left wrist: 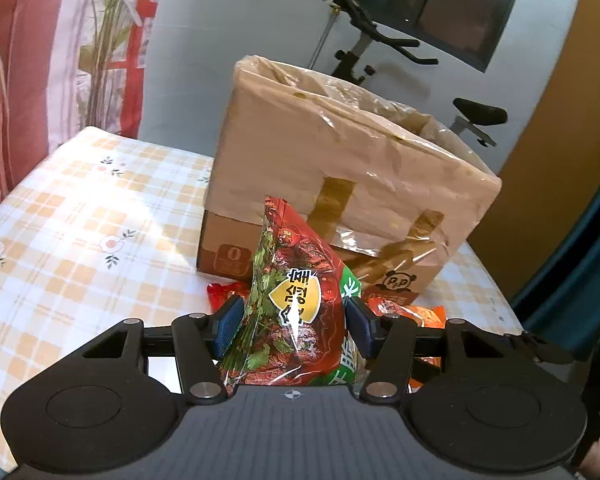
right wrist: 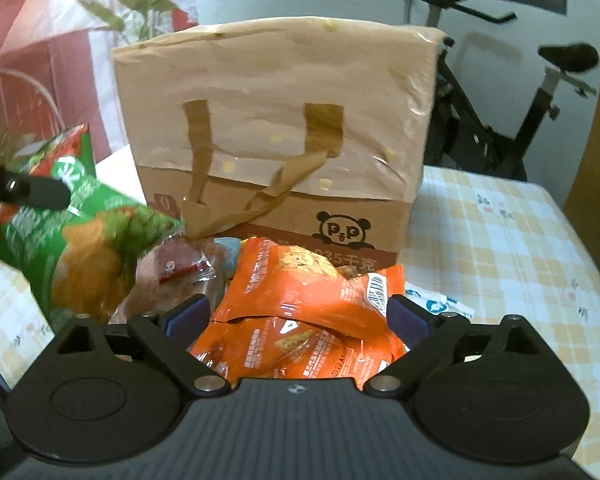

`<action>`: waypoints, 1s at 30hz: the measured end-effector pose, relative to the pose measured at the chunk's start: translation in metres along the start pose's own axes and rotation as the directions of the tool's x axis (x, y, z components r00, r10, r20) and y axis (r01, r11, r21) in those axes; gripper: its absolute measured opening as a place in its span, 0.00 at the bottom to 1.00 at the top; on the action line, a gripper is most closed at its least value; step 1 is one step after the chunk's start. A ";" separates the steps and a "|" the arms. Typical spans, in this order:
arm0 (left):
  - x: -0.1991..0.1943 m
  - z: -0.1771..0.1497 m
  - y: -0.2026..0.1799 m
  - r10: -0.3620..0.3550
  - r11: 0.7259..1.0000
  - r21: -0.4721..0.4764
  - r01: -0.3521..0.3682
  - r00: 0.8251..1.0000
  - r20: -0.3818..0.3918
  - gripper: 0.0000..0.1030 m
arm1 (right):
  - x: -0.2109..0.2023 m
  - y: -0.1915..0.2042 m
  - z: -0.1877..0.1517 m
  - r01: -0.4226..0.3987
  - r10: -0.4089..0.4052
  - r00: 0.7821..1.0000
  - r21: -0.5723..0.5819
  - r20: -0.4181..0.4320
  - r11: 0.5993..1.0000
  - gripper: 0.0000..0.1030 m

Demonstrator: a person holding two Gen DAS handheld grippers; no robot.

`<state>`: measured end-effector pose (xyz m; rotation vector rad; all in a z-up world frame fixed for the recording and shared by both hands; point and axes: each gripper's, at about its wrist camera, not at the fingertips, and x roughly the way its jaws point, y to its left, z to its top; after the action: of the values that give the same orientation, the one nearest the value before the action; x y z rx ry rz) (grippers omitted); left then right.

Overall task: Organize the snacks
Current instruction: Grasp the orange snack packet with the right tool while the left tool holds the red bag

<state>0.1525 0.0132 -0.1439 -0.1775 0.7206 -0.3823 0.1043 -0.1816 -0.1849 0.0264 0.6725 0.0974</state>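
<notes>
Now: One Snack Bag Is Up

Left tongs [left wrist: 296,324] pinch a red and green bag [left wrist: 296,300], held up in front of the box [left wrist: 340,168]. Right tongs [right wrist: 298,316] are wide open around orange packs [right wrist: 300,296], not squeezing them. The packs lie on the checked worktop [right wrist: 500,240], right by the box.

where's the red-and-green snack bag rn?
The red-and-green snack bag is gripped in the left gripper, raised in front of the cardboard box. The right wrist view shows it at far left, beside the orange packets.
</notes>
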 end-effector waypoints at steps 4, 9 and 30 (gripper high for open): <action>0.003 -0.003 -0.001 0.002 1.000 0.014 -0.002 1.000 -0.005 0.57 | 0.000 0.005 -0.001 -0.014 0.014 1.000 -0.027 -0.001 1.000 0.94; 0.001 -0.009 0.000 0.017 0.999 0.036 -0.017 1.000 -0.005 0.57 | -0.001 0.007 -0.001 -0.009 0.009 1.000 -0.037 -0.002 0.999 0.94; -0.006 -0.016 0.003 0.016 1.000 0.025 -0.016 1.000 0.004 0.57 | -0.010 0.014 -0.009 0.022 -0.026 0.999 -0.095 -0.034 0.995 0.94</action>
<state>0.1386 0.0175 -0.1530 -0.1482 0.7126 -0.3755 0.0897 -0.1687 -0.1853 -0.0750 0.7023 0.1067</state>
